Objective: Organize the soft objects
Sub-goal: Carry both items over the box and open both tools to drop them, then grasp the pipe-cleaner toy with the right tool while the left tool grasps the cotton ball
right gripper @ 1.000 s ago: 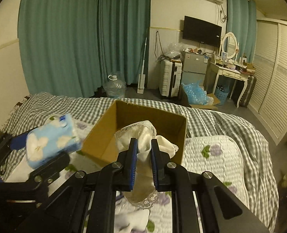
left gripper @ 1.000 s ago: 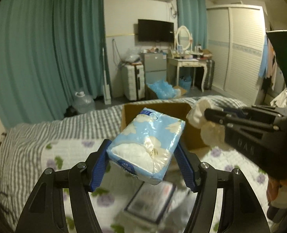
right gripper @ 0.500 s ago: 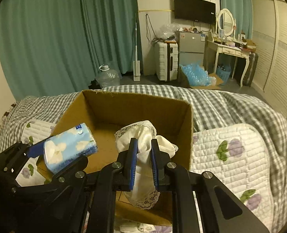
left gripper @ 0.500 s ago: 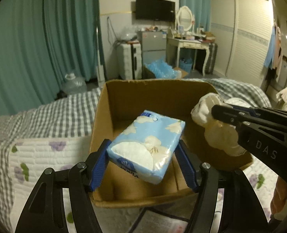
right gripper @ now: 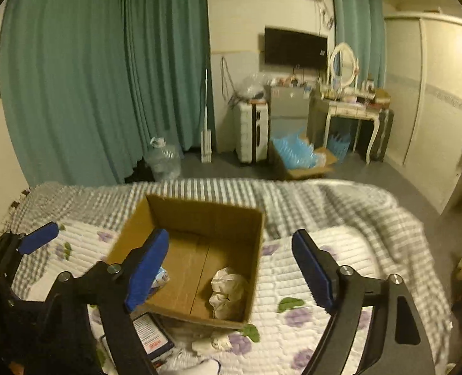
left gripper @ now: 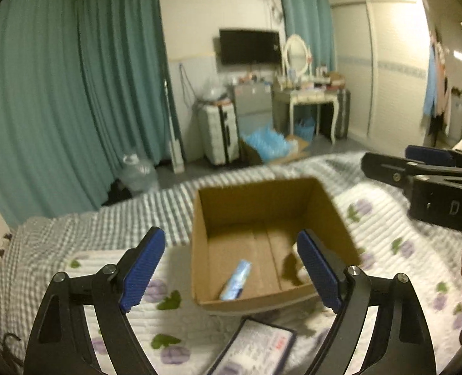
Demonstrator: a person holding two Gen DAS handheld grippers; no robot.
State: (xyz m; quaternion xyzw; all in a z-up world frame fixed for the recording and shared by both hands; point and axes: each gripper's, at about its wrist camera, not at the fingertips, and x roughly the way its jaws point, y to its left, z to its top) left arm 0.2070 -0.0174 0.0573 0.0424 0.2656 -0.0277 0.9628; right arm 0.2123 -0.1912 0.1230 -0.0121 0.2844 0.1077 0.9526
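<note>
An open cardboard box [left gripper: 256, 203] [right gripper: 199, 215] stands on the quilted bed. A blue tissue pack [left gripper: 235, 279] lies in its near left part; in the right wrist view only its end [right gripper: 160, 276] shows behind my finger. A white lacy cloth [right gripper: 226, 292] lies in the box's near right corner, mostly hidden in the left wrist view. My left gripper [left gripper: 232, 276] is open and empty, raised above the box's near side. My right gripper [right gripper: 231, 273] is open and empty above the box; it also shows at the right in the left wrist view [left gripper: 418, 168].
A flat printed packet [left gripper: 256, 348] [right gripper: 151, 332] lies on the quilt just in front of the box, with another small white cloth [right gripper: 212, 343] beside it. The bed's far edge [right gripper: 262, 184] drops to the floor. A wardrobe [left gripper: 396, 72] stands at the right.
Both grippers have opened and let go: the tissue pack and the white cloth now lie in the box. Both grippers have pulled up and back from the box.
</note>
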